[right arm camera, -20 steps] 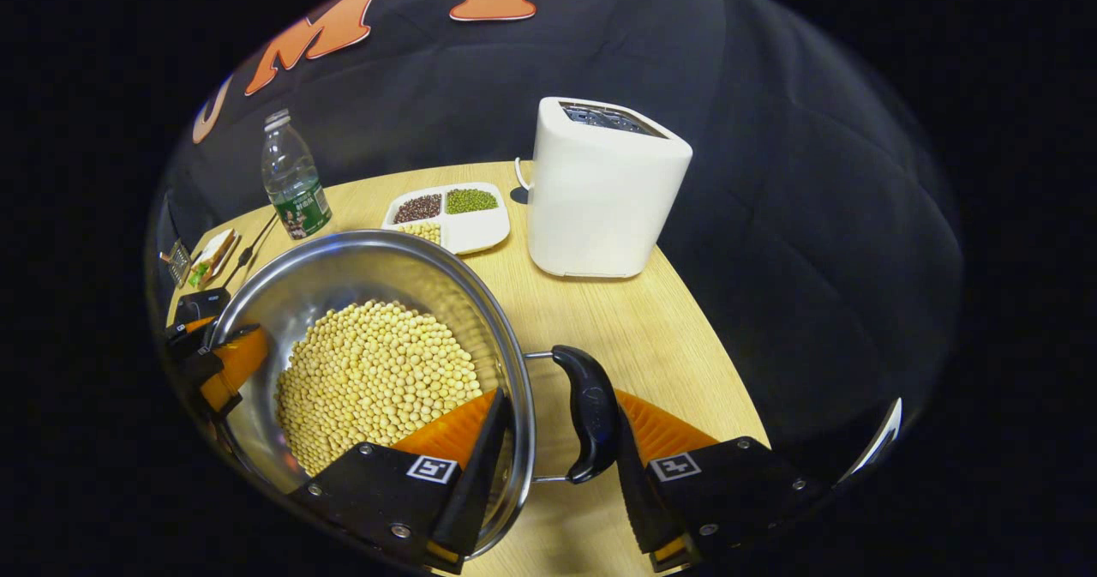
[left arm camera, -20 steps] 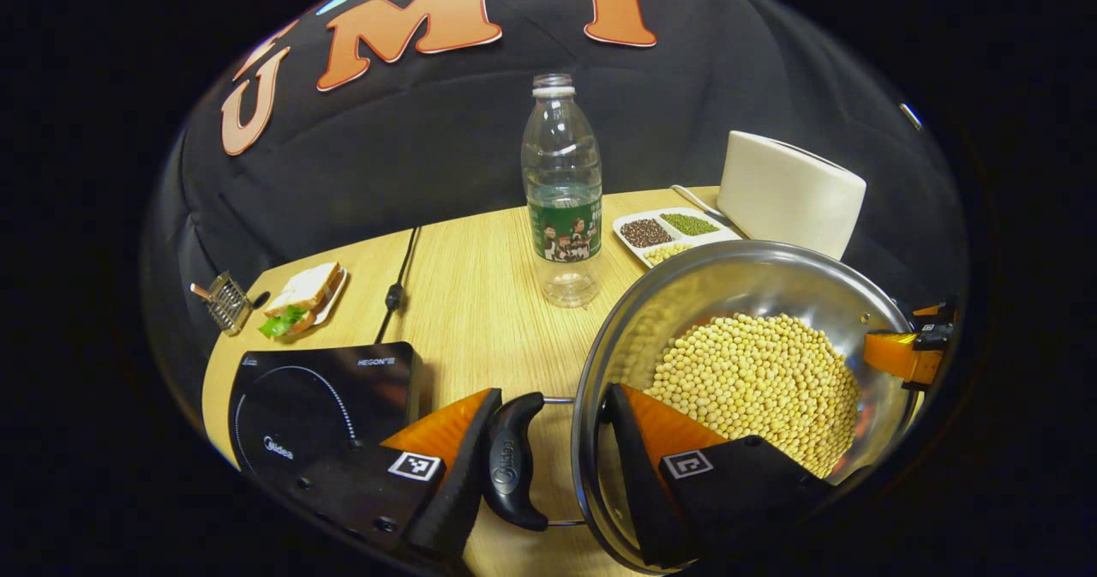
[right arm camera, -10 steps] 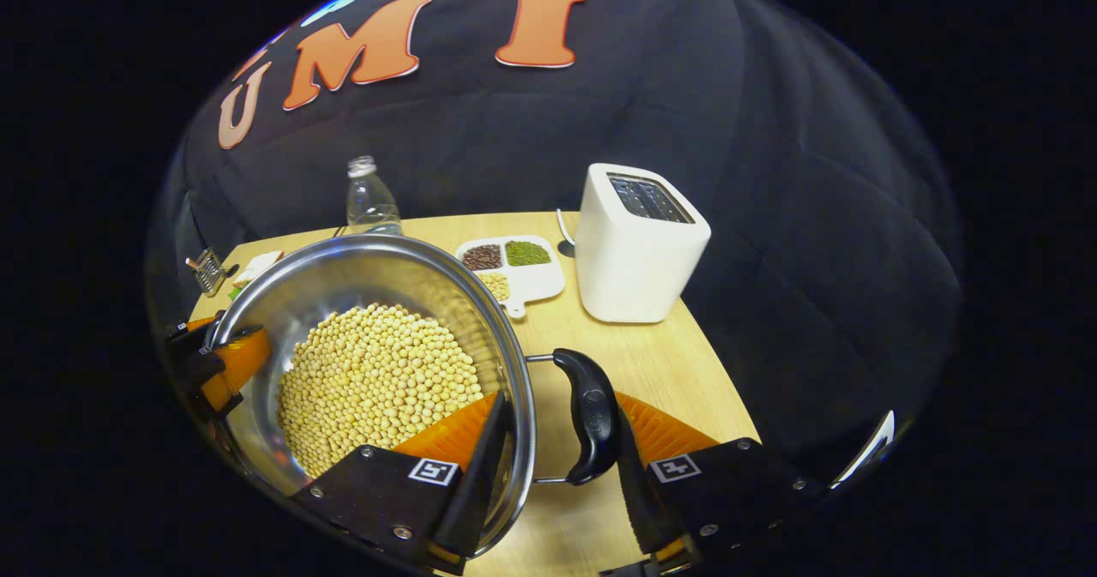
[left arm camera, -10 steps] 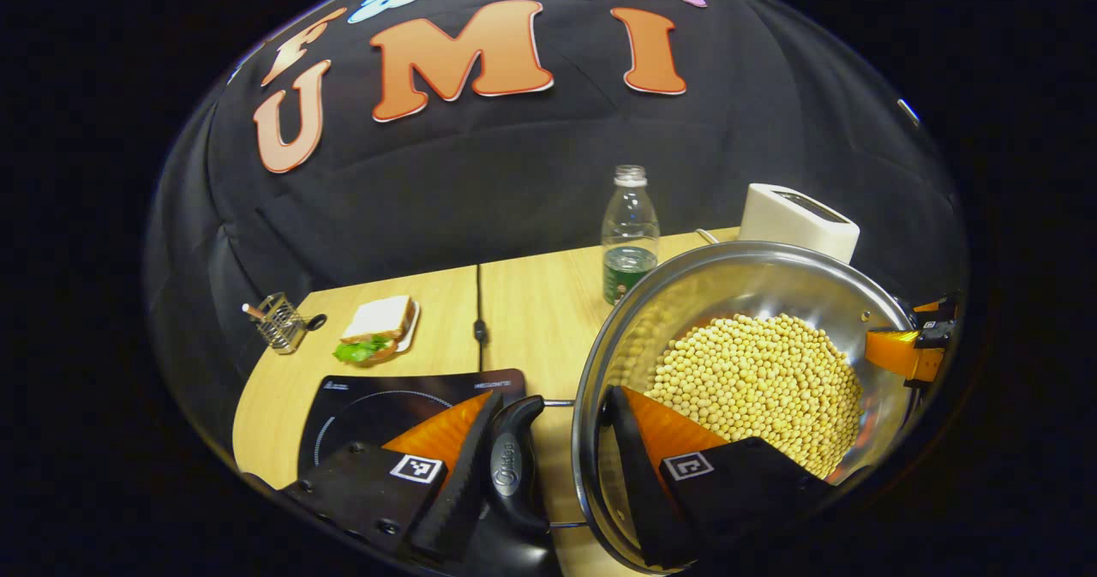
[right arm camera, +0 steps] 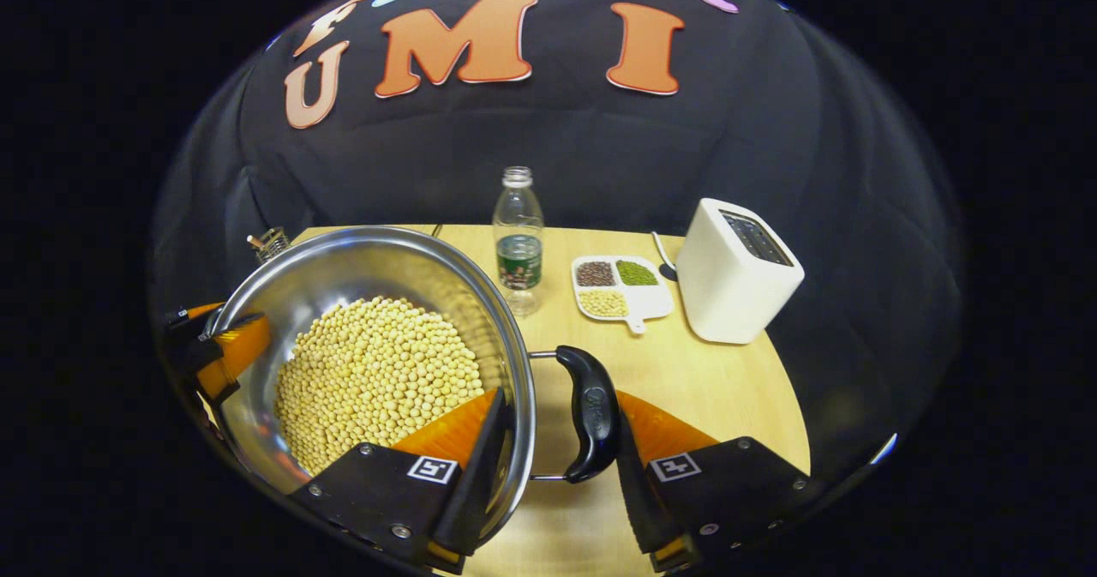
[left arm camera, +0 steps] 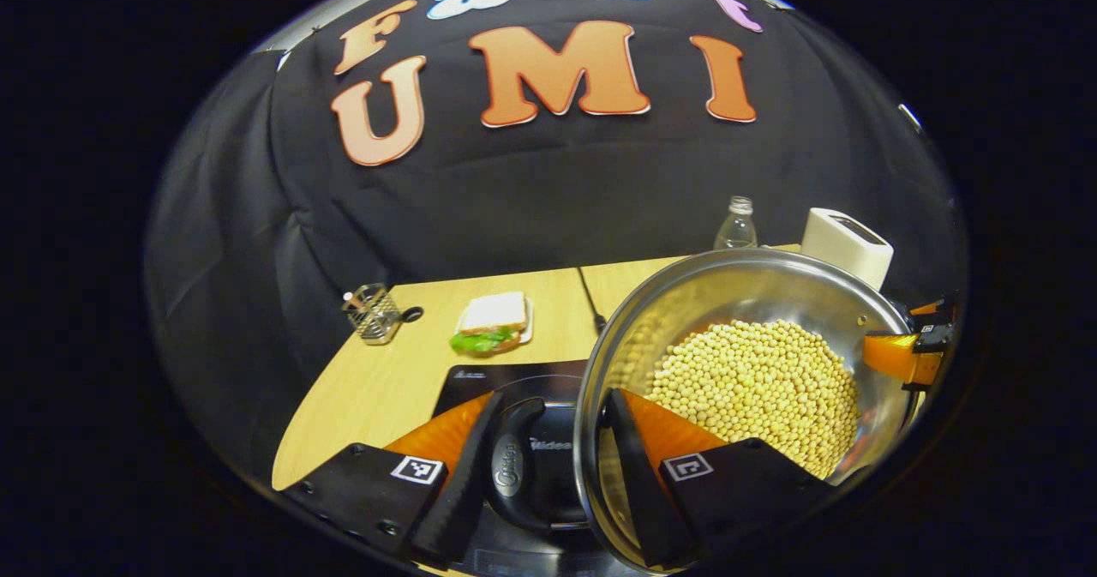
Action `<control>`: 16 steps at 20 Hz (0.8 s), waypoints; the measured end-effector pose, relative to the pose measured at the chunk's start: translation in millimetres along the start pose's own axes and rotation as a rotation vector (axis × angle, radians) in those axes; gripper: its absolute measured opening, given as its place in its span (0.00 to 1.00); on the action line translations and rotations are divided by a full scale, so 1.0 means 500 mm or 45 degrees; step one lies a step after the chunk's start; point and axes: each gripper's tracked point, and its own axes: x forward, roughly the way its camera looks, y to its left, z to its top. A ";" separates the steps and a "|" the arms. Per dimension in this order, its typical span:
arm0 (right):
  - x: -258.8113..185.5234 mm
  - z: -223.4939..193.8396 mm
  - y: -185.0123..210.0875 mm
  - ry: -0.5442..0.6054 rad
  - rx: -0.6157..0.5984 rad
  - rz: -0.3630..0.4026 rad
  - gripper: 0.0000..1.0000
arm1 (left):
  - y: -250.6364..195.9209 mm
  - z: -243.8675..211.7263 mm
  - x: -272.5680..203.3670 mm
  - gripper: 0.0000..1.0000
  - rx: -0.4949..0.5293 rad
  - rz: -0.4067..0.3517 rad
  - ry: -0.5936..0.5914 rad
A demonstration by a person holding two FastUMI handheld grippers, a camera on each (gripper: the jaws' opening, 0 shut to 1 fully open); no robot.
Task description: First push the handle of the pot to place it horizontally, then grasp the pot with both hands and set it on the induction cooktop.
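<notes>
In the left gripper view, going left to right: a wire holder [left arm camera: 374,314] stands at the left on the desk [left arm camera: 403,371], then one sandwich [left arm camera: 490,323] on its plate, then a black cord [left arm camera: 590,299] running up the middle. Below them lies the one cooktop [left arm camera: 514,381], dark and flat at lower centre. The left claw [left arm camera: 540,474] sits at the bottom of the frame, one finger outside the pot's left handle [left arm camera: 509,464], the other inside the rim over the beans; the handle and pot wall lie between the fingers, and whether both press I cannot tell. The handle's long axis runs up and down the frame, level with the rim. The pot [left arm camera: 686,294] fills the lower right, its left edge over the cooktop, and holds a heap of beans [left arm camera: 754,388]. The bottle [left arm camera: 735,227] and toaster [left arm camera: 848,244] peek over its far rim.

In the right gripper view the pot [right arm camera: 343,255] lies lower left, and the left claw [right arm camera: 218,350] shows at its left edge. The right claw [right arm camera: 557,465] straddles the right handle [right arm camera: 588,412] in the same way, one finger inside the rim and one outside the handle; I cannot tell if it pinches. Right of centre stand one bottle [right arm camera: 518,241], one three-part tray [right arm camera: 620,285] of grains and one toaster [right arm camera: 739,282]. The pot has two handles, one at each side.
</notes>
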 end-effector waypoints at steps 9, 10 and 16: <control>-0.018 0.021 0.203 -0.018 -0.069 0.130 0.67 | 0.215 -0.034 -0.053 0.75 -0.070 0.154 0.002; -0.021 0.018 0.218 -0.010 -0.067 0.142 0.67 | 0.231 -0.040 -0.061 0.78 -0.069 0.163 0.005; -0.031 0.023 0.280 0.004 -0.068 0.175 0.67 | 0.255 -0.044 -0.070 0.78 -0.066 0.191 0.008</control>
